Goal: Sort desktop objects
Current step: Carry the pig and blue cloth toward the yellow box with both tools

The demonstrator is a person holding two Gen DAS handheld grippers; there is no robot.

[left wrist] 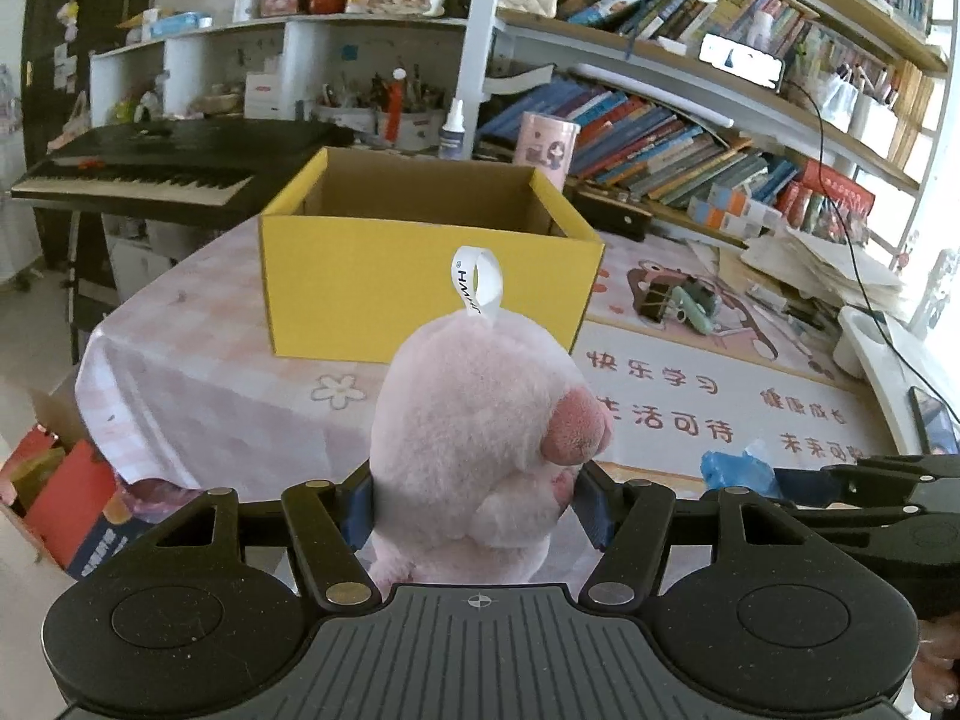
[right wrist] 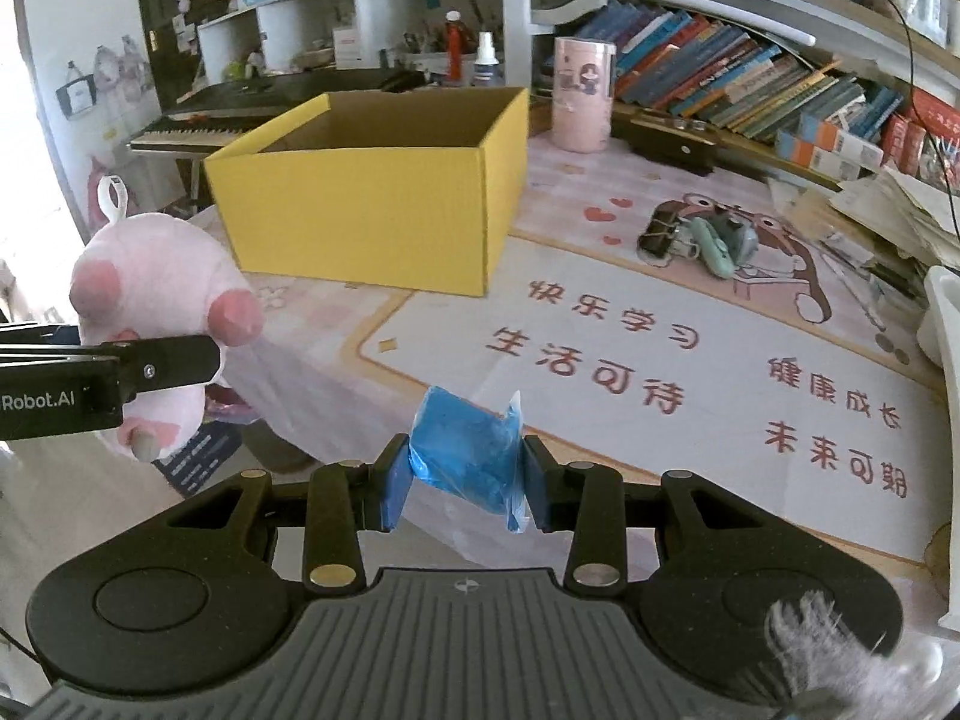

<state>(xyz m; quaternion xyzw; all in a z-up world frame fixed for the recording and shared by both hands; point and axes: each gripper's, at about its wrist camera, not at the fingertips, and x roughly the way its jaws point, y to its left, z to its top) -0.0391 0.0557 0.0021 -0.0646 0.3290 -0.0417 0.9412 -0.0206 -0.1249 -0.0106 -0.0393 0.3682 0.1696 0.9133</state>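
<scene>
progress: early, yellow box (right wrist: 366, 192) looks empty | left gripper (left wrist: 477, 504) pinching pink plush toy (left wrist: 480, 450), held short of box | right gripper (right wrist: 465, 480) clamped on blue packet (right wrist: 468, 456), right of plush | binder clip (right wrist: 660, 237) and green gadget (right wrist: 720, 240) lie right of box, unsorted

- black electronic keyboard (left wrist: 138, 171) on a stand, left of the desk.
- white shelving (left wrist: 264, 54) crowded with boxes and trinkets.
- long curved wooden bookshelves (right wrist: 750, 90) packed with leaning books.
- pale pink checked tablecloth (left wrist: 198, 324) over the desk.
- bright daylight from the right.
</scene>
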